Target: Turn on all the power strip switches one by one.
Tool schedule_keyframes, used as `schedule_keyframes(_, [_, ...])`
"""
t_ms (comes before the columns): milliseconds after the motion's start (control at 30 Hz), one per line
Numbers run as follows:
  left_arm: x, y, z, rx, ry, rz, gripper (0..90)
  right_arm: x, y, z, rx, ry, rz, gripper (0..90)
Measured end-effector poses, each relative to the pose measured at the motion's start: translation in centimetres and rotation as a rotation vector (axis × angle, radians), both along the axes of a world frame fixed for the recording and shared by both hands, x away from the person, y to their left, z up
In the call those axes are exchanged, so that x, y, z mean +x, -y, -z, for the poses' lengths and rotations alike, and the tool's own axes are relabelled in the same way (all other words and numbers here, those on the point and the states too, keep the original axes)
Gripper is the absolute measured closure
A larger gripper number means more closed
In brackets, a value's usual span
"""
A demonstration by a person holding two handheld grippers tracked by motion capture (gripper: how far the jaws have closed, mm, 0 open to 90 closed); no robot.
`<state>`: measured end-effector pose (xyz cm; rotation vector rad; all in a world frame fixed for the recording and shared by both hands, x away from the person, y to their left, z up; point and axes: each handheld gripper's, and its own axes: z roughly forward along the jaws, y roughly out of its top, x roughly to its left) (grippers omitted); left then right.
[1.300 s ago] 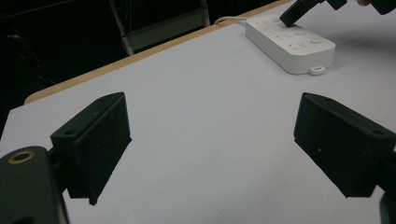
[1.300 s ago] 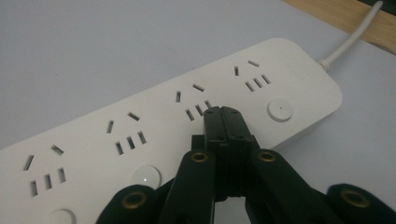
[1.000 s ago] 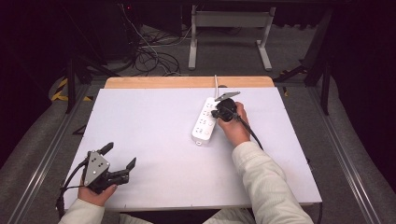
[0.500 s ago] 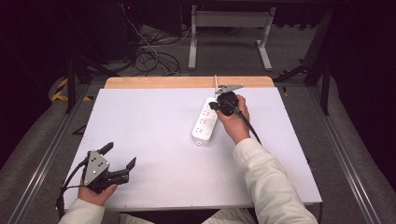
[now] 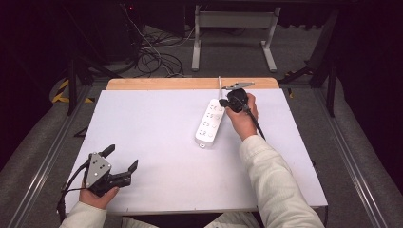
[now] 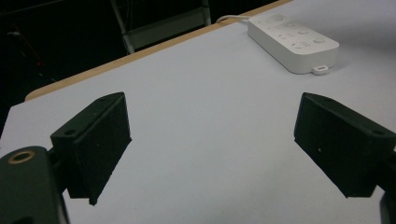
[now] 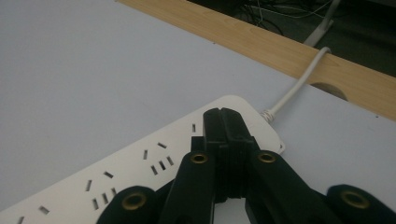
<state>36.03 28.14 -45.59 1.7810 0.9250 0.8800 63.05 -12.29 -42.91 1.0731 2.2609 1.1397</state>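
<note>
Right gripper [image 7: 224,116], jaws pressed together on nothing, hovers over the cord end of the long white plastic power strip [image 5: 210,122] just beneath its tips; nothing is plugged in, left gripper [image 5: 121,159] gaping idle.

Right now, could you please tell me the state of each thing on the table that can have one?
Power strip: flat on the table, sockets up, nothing plugged in, white cord running off the far edge.
Right tool: shut, empty, over the strip's far end.
Left tool: open, empty, near the table's front left corner.
</note>
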Motion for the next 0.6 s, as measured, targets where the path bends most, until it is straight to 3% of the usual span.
schedule_keyframes(300, [0.0,0.0,0.0,0.000,-0.001,0.001,11.3,0.7,-0.3,1.5,-0.046,-0.021,0.002,90.0])
schedule_keyframes(600, [0.0,-0.1,0.0,0.001,0.001,0.001,11.3,1.4,-0.4,2.5,-0.048,-0.036,0.017,90.0])
